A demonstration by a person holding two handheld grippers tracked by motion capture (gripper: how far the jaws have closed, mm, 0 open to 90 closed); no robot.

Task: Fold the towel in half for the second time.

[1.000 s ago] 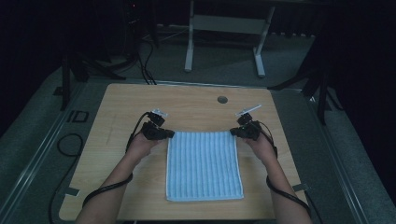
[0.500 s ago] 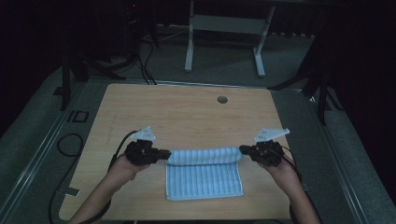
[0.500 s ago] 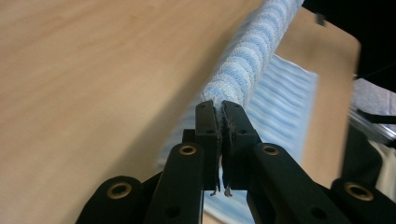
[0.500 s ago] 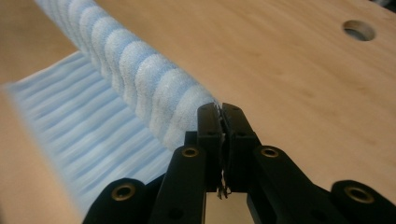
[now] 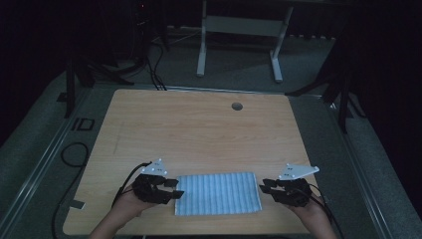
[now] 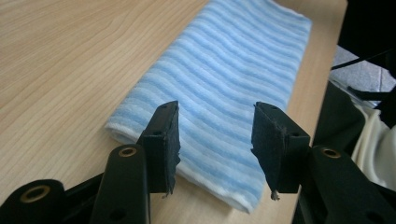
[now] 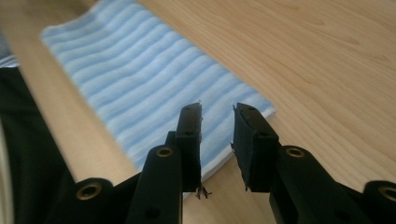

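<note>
Letting go is what has just happened: both sets of jaws have just been opening, and the blue-and-white striped towel (image 5: 218, 193) now lies on its own between my two grippers. A second ago it was spread out flat and long, with me pinching its far corners; I drew those corners back toward myself, and now it sits doubled over near the front edge of the wooden table (image 5: 199, 124). That tells me the first fold is made and released.

My left gripper (image 6: 215, 135) stands with its fingers well spread, nothing pressed between them; the towel's short end lies just beyond and under the tips, the folded edge rounding away past my left finger (image 6: 163, 140). My right gripper (image 7: 217, 140) shows a narrower gap, its fingers apart and bare, with the towel's near corner just below and beyond them. Whether a pad brushes the cloth there I can't quite tell, since the tips overlap it from this angle.

The towel looks soft and thick, two layers with edges lined up fairly squarely, no bunching. A second fold, if wanted, would mean fresh grips on the short ends.
</note>
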